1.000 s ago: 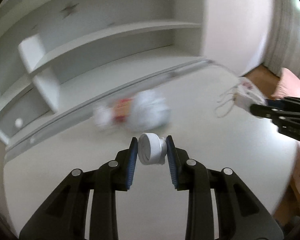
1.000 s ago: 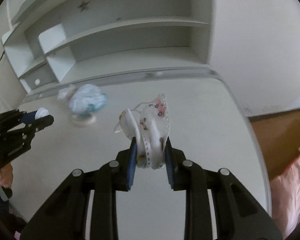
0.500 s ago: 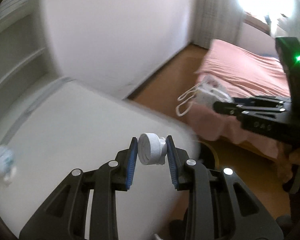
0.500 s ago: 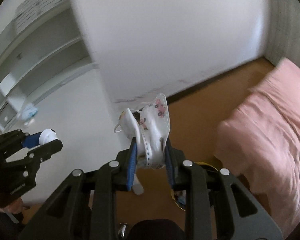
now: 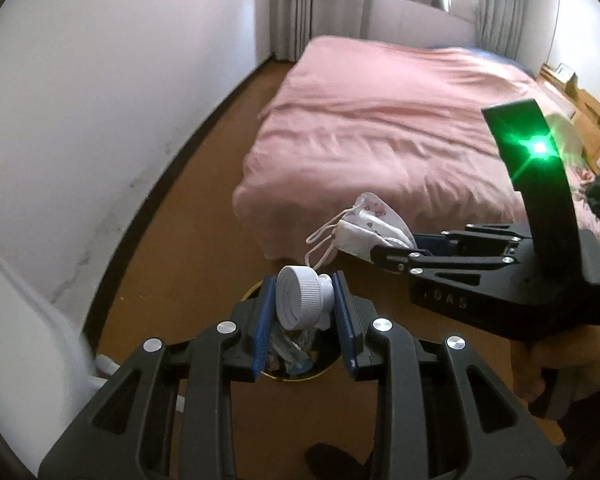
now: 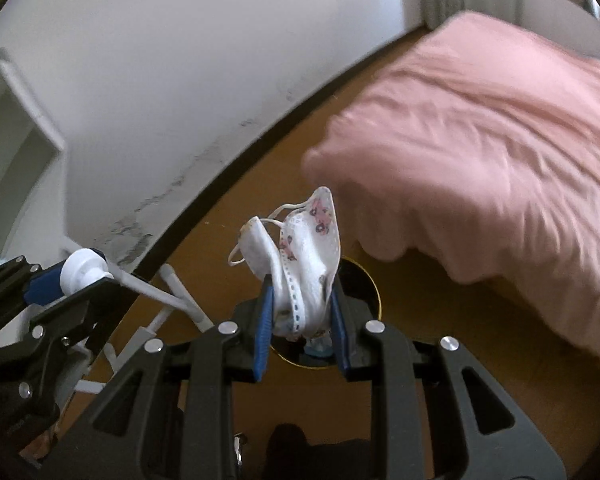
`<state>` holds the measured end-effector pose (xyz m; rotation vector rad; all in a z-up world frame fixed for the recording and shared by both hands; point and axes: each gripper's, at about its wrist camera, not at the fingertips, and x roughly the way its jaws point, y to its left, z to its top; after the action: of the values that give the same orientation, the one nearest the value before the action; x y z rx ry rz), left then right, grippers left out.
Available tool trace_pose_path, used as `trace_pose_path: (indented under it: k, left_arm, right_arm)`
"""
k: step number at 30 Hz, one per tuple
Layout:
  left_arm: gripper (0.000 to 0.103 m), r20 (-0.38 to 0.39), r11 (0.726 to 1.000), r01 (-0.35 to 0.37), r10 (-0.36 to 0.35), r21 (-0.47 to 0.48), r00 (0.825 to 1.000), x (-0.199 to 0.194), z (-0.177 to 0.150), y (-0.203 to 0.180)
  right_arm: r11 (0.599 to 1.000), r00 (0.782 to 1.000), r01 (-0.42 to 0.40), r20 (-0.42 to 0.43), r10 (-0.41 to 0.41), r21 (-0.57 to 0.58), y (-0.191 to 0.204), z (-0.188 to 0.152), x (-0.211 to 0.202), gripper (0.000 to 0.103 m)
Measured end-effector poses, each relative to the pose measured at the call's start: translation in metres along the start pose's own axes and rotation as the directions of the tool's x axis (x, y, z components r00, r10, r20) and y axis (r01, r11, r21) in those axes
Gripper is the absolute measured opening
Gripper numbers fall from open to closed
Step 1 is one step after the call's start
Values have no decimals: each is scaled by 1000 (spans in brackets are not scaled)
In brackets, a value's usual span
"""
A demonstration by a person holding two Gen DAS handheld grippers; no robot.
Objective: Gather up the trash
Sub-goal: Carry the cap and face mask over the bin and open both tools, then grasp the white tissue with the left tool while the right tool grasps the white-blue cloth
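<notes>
While both tools hover above the floor, the job looks to be at the dropping step: each carries a piece of trash over a bin. At the left of the left wrist view runs a white wall (image 5: 100, 100). Lower centre, the left gripper (image 5: 304, 312) has its blue pads closed on a white bottle cap (image 5: 300, 300). Directly below the cap, at bottom centre, sits a round dark bin (image 5: 296, 376) with a gold rim, on the brown floor (image 5: 188, 240); it already holds some clear and coloured wrappers, too small to name. Right of centre, the right gripper (image 5: 392, 246) clamps a crumpled face mask (image 5: 368, 224), its loops dangling. A pink bed (image 5: 380, 120) fills the upper right.

In the right wrist view the mask (image 6: 304, 260) sits between closed pads at centre, with the bin (image 6: 364, 280) just behind and below.

Next, I judge, each tool needs to be centred over the bin's opening and its pads released, the mask loops clearing the rim.
</notes>
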<state>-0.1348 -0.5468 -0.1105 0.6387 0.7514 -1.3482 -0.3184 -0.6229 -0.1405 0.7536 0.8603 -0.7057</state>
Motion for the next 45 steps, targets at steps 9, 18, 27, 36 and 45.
trace_pose_path:
  k: [9, 18, 27, 36, 45]
  left_arm:
    - [28, -162, 994, -7, -10, -105, 987, 119, -58, 24]
    - [28, -215, 990, -4, -27, -141, 976, 183, -85, 45]
    - [46, -231, 990, 14, -46, -137, 972, 198, -86, 52]
    - [61, -206, 990, 21, -49, -137, 977, 181, -85, 52]
    - [79, -142, 995, 37, -50, -96, 989, 98, -66, 16]
  right_arm:
    - [994, 988, 40, -150, -24, 101, -39, -43, 112, 26]
    - [988, 980, 14, -200, 17, 152, -51, -59, 169, 26]
    - [979, 978, -20, -199, 61, 203, -52, -48, 192, 27]
    - [970, 979, -34, -190, 81, 239, -56, -42, 195, 52]
    - [980, 989, 6, -148, 24, 197, -54, -26, 141, 57]
